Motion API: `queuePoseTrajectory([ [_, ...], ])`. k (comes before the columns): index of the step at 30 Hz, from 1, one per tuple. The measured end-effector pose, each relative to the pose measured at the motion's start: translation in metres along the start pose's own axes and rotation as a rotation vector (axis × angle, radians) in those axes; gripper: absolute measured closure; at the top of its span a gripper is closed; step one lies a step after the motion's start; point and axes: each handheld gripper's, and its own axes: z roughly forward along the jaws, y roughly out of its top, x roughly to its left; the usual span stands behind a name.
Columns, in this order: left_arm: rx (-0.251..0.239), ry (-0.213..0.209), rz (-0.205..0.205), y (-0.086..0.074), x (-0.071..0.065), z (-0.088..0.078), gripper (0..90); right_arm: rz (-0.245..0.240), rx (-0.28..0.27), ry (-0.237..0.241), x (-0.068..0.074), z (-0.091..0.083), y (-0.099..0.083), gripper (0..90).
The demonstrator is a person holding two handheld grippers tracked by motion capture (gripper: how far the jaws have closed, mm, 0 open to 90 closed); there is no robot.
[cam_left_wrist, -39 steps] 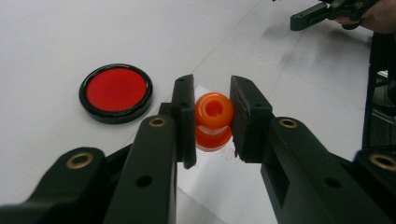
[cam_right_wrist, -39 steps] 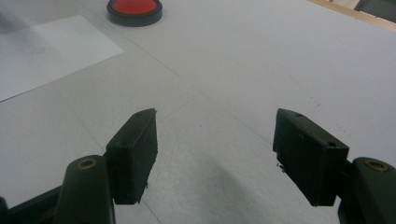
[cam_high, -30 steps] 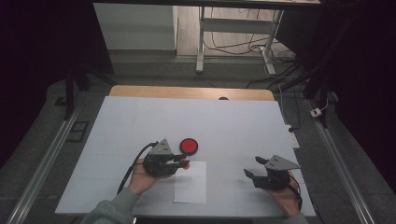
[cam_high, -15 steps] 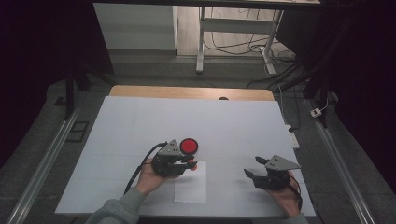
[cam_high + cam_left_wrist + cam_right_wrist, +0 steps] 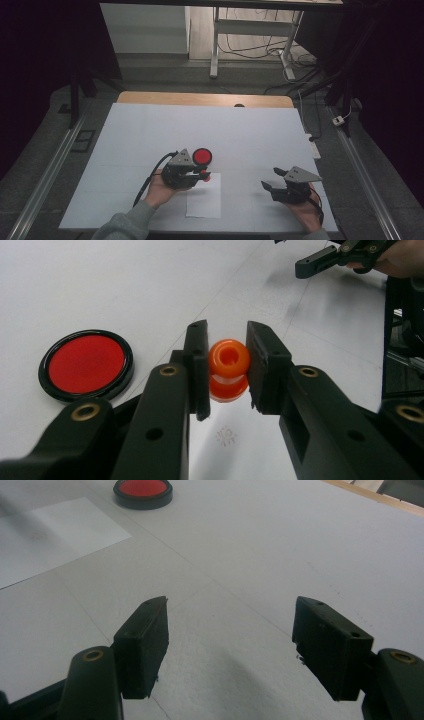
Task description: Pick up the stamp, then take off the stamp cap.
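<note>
- Orange knob [image 5: 228,369] sits clamped between the left hand-held gripper's [image 5: 227,365] jaws, above the white paper [image 5: 204,197]; its lower end is hidden.
- Red disc [image 5: 86,363] lies just beside it on the bench [image 5: 150,130].
- Right hand-held gripper [image 5: 230,645] gapes wide, holding nothing, well apart.

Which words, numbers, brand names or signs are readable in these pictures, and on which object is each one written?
No readable text in any view.
White sheet of paper: a faint round orange mark below the orange stamp held in the left gripper; too faint to read.
Red pad in its black round case: no label.
Right gripper: no marking on its black jaws.
</note>
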Motion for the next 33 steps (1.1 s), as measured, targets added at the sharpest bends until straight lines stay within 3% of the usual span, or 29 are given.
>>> queuePoseTrajectory([
  [12, -0.004, 0.005, 0.001, 0.0, 0.0, -0.002, 72.2, -0.002, -0.002, 0.006, 0.003, 0.0, 0.001, 30.6],
  [17, -0.005, 0.007, -0.001, 0.0, 0.0, -0.002, 72.2, 0.006, -0.03, 0.034, 0.006, 0.001, 0.006, 30.9],
  [33, -0.012, 0.008, 0.0, 0.001, 0.0, -0.004, 72.2, 0.006, -0.047, 0.087, 0.025, 0.017, 0.017, 31.5],
])
